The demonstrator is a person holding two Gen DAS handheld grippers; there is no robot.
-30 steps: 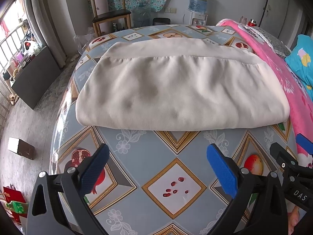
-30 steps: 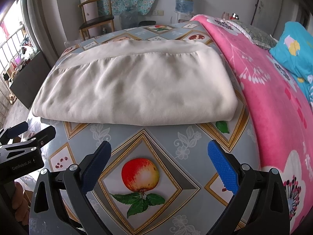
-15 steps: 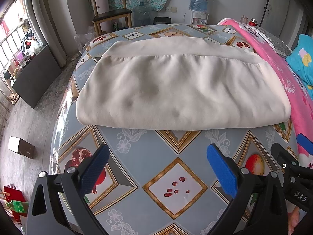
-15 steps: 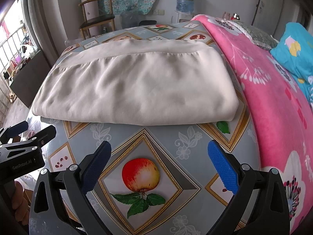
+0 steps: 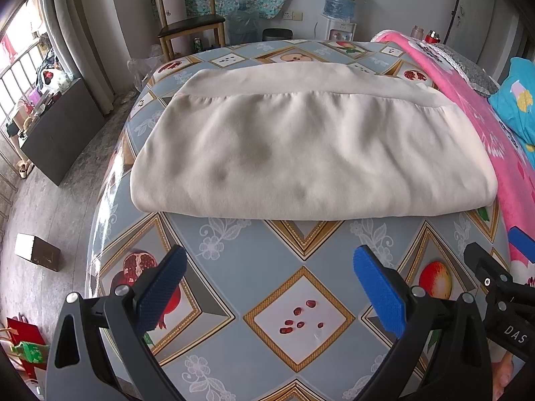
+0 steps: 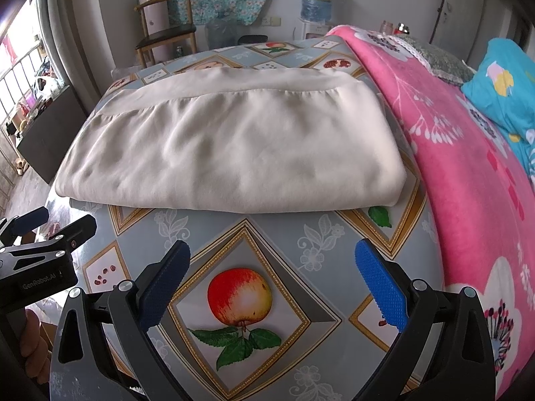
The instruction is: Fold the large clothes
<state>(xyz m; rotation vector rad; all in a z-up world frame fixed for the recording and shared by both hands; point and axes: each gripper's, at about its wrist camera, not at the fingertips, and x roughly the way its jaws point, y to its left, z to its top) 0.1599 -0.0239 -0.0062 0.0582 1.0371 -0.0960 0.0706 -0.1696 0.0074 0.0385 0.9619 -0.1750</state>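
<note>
Across the middle of the tabletop [image 5: 301,287] lies a cream garment [image 5: 307,153], already folded into a wide, thick rectangle. Its rounded fold faces the near edge; a seamed band runs along its far side. Its right end sits close to the table's right edge, where a pink blanket [image 6: 468,173] begins.

Both grippers hang over the near part of the tabletop, short of the garment and touching nothing. The left gripper [image 5: 267,287] has its blue pads spread wide and empty, above a tile printed with seeds. The right gripper [image 6: 272,287] is just as wide and empty, above a printed apple.

Likely risks, judged from this layout:
- The cloth looks smooth and sits on a glossy cover, so a push at the fold could slide the whole stack toward the far edge instead of lifting it.
- The fold is several layers thick. Pads closing on the top layer alone would peel it open and undo the fold.
- Lifting the two ends unevenly could skew the next fold.
- The right end could drag onto the blanket and snag.
</note>
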